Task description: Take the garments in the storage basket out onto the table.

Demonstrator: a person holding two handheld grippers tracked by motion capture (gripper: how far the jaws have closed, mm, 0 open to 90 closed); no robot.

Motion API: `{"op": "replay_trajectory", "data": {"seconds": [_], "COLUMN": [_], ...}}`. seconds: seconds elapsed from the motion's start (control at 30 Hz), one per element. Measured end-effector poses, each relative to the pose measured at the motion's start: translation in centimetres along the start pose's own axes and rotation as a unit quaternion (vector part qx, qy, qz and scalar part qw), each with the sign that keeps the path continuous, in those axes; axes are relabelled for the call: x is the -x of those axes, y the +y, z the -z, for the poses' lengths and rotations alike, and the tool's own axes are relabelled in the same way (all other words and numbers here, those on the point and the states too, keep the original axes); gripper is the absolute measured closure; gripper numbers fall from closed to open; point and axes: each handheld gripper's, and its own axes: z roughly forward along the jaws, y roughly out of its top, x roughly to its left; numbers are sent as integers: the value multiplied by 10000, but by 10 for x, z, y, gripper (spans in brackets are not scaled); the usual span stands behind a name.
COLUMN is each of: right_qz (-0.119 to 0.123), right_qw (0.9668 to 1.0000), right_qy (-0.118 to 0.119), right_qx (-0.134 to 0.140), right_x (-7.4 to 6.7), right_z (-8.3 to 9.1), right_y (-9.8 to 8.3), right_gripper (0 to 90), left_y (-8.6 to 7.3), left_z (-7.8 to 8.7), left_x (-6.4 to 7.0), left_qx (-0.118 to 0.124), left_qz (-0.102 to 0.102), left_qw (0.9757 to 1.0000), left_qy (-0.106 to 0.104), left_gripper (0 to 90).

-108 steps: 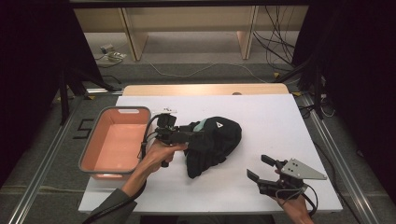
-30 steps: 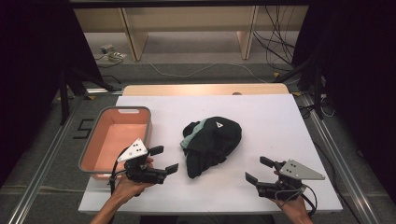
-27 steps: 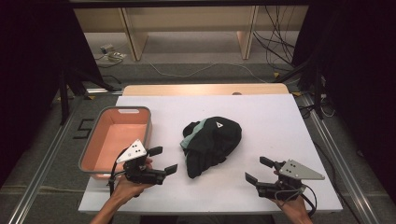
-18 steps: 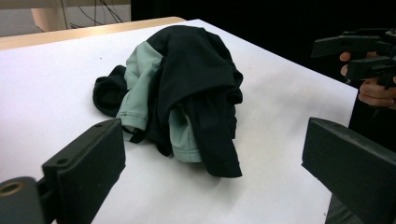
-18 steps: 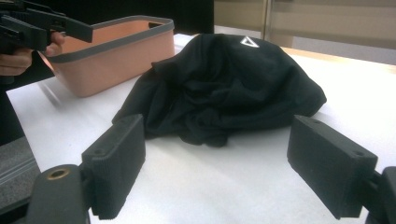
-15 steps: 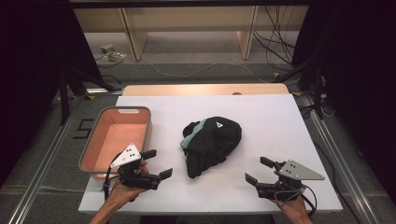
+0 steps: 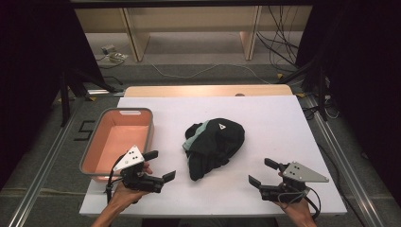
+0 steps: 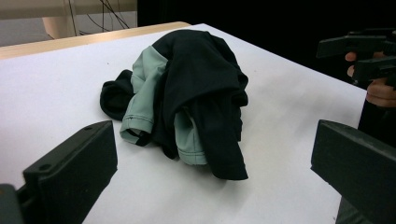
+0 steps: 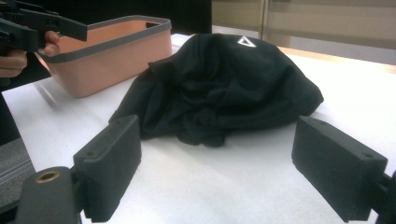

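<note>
1. A crumpled black garment (image 7: pixel 215 147) with a pale green lining is seen lying near the middle of the white table (image 7: pixel 283 123), to the right of a salmon-pink tub (image 7: pixel 97 168) that stands at the table's left side.
2. The left gripper (image 7: pixel 161 166) is held at the near left, just beside the near right corner of the tub. Its jaws have just been opening and are now spread wide, with nothing between them.
3. The right gripper (image 7: pixel 261 172) is held at the near right, its jaws likewise spread and nothing pinched.
4. The garment lies between the two grippers and a little farther away than both. It is judged slightly nearer to the left gripper, though the margin is small.
5. The heap's long axis is seen to run from the near left to the far right, the narrower tail pointing toward the near edge.
6. In the left gripper view the green lining (image 8: pixel 140 100) and a folded cuff are shown facing that gripper; in the right gripper view the garment (image 9: pixel 219 84) is shown almost wholly black, with a small white triangle mark (image 9: pixel 246 42) on top.
7. Whether the item is one garment or two bundled together cannot be told with certainty.
8. The tub appears to hold nothing.
</note>
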Motion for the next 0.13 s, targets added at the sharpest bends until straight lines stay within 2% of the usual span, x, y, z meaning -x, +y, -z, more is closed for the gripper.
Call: {"op": "replay_trajectory", "data": {"seconds": [0.13], "right_qz": [-3], "right_qw": [10000], "right_qy": [-15], "right_qx": [-10], "right_x": [1], "right_z": [0], "right_y": [0], "right_gripper": [165], "left_y": [0], "left_z": [0], "left_x": [-1], "left_qx": [18], "left_qz": [12], "left_qw": [10000], "left_qy": [26], "left_gripper": [0]}}
